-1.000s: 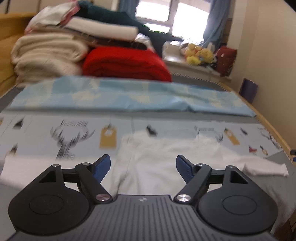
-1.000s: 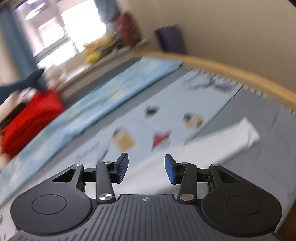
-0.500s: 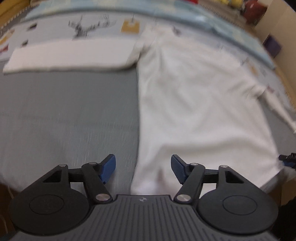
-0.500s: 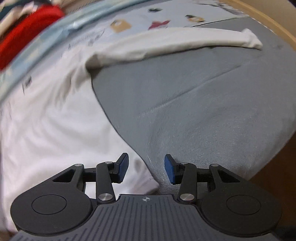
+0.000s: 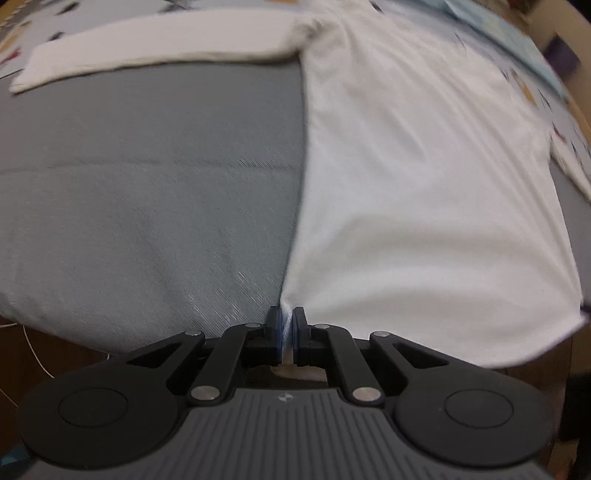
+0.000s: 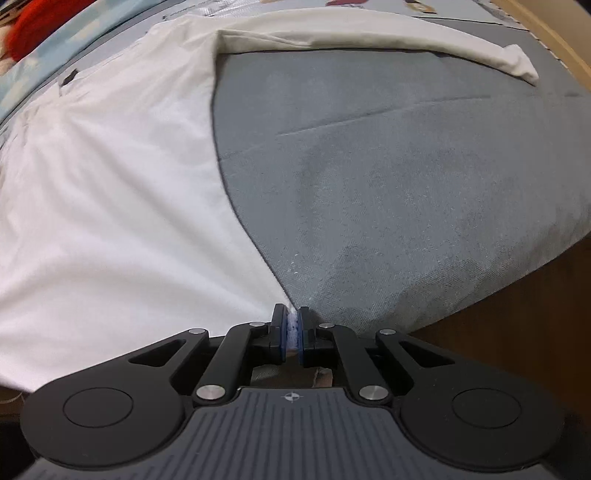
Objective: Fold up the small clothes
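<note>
A white long-sleeved shirt [image 5: 424,177] lies spread flat on a grey bed cover [image 5: 147,184], its sleeves stretched out to both sides. My left gripper [image 5: 285,325] is shut on the shirt's bottom-left hem corner at the near bed edge. In the right wrist view the shirt [image 6: 110,192] fills the left half, and my right gripper [image 6: 291,323] is shut on its bottom-right hem corner. The right sleeve [image 6: 388,37] runs across the far part of the grey cover [image 6: 406,177].
A patterned light-blue sheet [image 6: 33,70] lies beyond the shirt, with a red blanket [image 6: 33,18] at the far left. The bed's wooden rim [image 6: 554,33] runs along the right. The near bed edge drops to a brown floor [image 6: 517,325].
Both grippers were open above the shirt's hem corners half a second ago. Both have moved down to the corners and shut on them.
</note>
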`<state>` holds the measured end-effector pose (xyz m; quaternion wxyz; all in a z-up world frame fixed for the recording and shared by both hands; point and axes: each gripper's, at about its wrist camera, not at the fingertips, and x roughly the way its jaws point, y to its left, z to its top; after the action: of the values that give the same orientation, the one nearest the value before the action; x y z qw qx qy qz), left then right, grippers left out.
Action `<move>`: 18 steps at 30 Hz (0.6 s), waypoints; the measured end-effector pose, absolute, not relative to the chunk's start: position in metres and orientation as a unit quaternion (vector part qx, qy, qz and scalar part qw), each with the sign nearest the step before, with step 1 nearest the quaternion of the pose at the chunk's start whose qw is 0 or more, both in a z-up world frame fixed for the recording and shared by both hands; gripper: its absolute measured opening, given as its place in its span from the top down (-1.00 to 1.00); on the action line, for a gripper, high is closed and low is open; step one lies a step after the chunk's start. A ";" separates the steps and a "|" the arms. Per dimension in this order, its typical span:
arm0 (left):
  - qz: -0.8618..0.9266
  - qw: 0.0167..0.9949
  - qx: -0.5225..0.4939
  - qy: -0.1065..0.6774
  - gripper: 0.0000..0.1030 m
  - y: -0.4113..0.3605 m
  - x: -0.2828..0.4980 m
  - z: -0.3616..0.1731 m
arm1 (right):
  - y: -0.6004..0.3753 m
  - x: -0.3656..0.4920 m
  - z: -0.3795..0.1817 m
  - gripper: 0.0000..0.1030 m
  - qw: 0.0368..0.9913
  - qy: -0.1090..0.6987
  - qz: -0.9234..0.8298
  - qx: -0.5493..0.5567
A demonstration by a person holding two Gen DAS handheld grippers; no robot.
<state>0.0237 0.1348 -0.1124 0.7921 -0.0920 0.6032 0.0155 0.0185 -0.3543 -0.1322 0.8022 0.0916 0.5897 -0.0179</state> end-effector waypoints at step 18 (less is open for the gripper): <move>-0.025 0.786 -0.076 0.613 0.64 0.115 0.029 -0.113 | -0.350 0.018 -0.110 0.33 0.845 0.532 0.014 0.062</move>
<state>0.0290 0.1148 -0.1133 0.7863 -0.0763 0.6126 -0.0248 0.0183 -0.3497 -0.1100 0.8446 0.0624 0.5316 0.0140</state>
